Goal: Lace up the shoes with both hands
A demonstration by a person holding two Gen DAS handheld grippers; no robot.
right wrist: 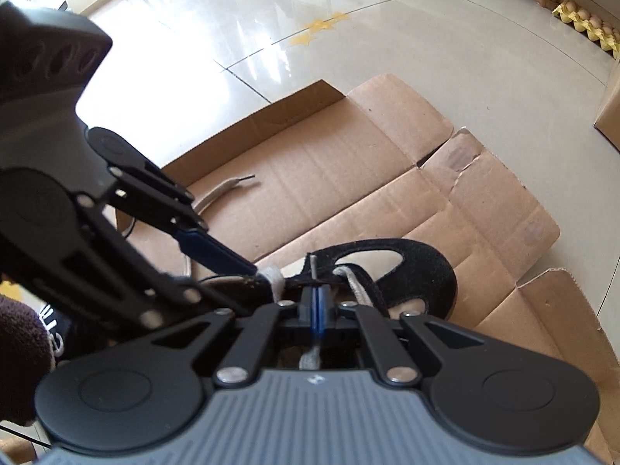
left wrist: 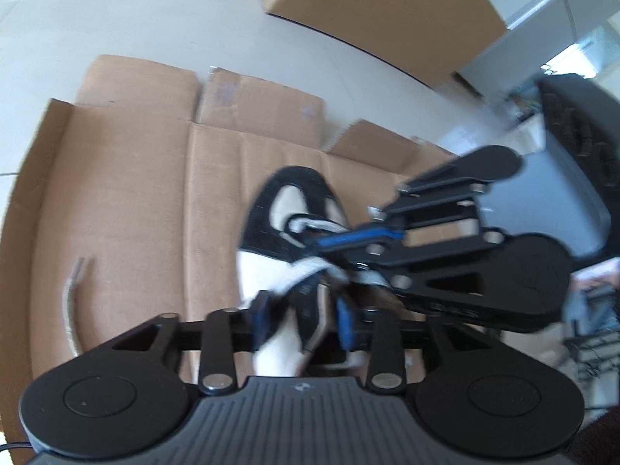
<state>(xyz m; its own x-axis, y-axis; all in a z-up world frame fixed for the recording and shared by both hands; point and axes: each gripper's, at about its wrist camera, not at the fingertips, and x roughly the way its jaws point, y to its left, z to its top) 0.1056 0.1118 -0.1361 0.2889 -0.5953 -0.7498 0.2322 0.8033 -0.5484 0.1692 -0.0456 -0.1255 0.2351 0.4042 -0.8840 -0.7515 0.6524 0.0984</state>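
A black and white shoe [left wrist: 288,203] [right wrist: 422,267] lies on flattened cardboard [left wrist: 135,178] [right wrist: 348,178]. My right gripper [right wrist: 317,302] [left wrist: 316,243] is shut on the grey-white lace [right wrist: 313,265], whose tip sticks up past the blue pads above the eyelets. My left gripper [left wrist: 305,323] stands open over the shoe's tongue. Its blue pads sit apart, with a lace strand [left wrist: 310,267] and the shoe's upper between them, untouched. In the right wrist view one of its blue fingers [right wrist: 217,250] reaches in from the left towards the lace. A loose lace end [left wrist: 71,302] [right wrist: 223,193] lies on the cardboard.
A large closed cardboard box [left wrist: 379,11] stands on the tiled floor [right wrist: 310,19] beyond the shoe. An egg tray [right wrist: 585,25] sits at the far right. A person's dark fleece sleeve [right wrist: 17,352] shows at the left edge.
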